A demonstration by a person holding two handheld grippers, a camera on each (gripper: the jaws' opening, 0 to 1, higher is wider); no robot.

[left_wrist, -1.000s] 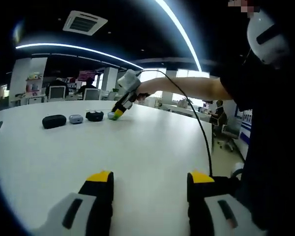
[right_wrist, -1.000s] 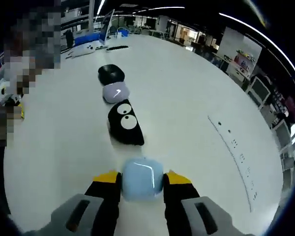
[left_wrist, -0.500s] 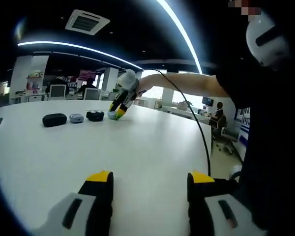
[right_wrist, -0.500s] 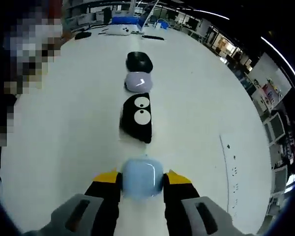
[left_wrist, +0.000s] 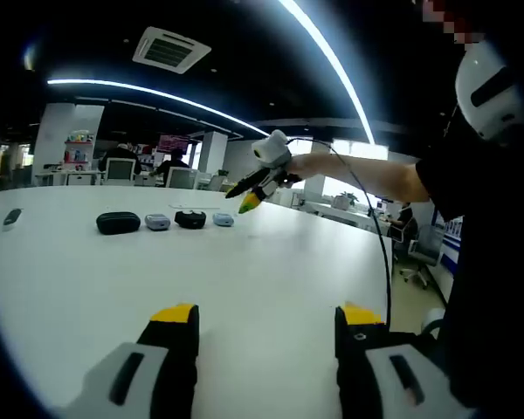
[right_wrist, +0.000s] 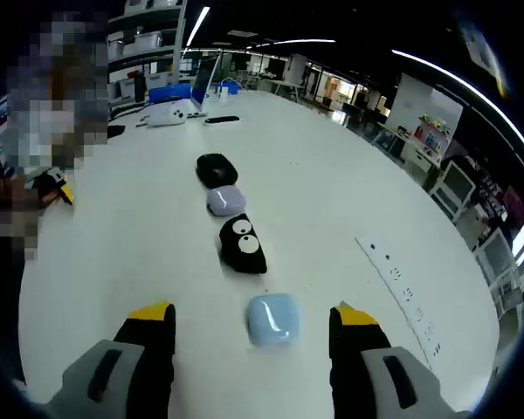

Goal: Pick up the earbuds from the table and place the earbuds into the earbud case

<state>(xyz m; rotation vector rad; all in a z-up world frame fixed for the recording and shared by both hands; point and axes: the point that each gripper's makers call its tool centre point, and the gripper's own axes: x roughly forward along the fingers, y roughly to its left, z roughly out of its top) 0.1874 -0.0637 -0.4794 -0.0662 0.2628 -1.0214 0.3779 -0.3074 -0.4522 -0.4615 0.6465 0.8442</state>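
Observation:
Four closed earbud cases lie in a row on the white table (right_wrist: 113,262): a light blue case (right_wrist: 272,318), a black case with white eyes (right_wrist: 243,245), a lavender case (right_wrist: 226,201) and a plain black case (right_wrist: 216,169). My right gripper (right_wrist: 251,316) is open and raised, with the light blue case on the table below, between its jaws and apart from them. In the left gripper view the same row appears far off, light blue case (left_wrist: 223,219) rightmost, and the right gripper (left_wrist: 249,202) hovers above it. My left gripper (left_wrist: 267,318) stands open over bare table with nothing between its fingers.
A laptop (right_wrist: 170,113) and small items lie at the table's far end. A flush socket panel (right_wrist: 400,278) runs along the right side. A small dark object (left_wrist: 11,216) lies at far left. A cable (left_wrist: 375,236) hangs from the person's outstretched arm (left_wrist: 367,170).
The right gripper has opened, let go of the light blue case and lifted back from it. The case stays on the table. The left gripper has barely moved.

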